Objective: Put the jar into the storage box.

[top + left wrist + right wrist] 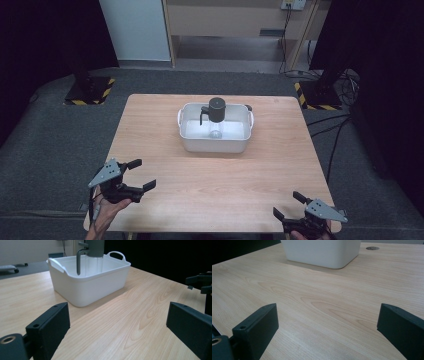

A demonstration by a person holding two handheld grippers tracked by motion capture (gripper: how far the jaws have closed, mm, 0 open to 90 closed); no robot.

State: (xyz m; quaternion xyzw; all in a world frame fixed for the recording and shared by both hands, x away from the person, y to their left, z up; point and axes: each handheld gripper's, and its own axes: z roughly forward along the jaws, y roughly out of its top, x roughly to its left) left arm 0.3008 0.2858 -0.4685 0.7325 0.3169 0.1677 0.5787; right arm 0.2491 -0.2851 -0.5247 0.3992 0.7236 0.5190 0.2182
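The left gripper [141,175] and right gripper [289,205] hung over the table's [200,185] near edge, jaws wide apart, gripping nothing. Well beyond, the jug [216,111] stood upright inside the white tub [215,144].

No readable text, labels or numbers.

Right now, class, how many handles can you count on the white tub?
2: one handle on the tub's left end and one handle on its right end, as the high view shows. None seems hidden.
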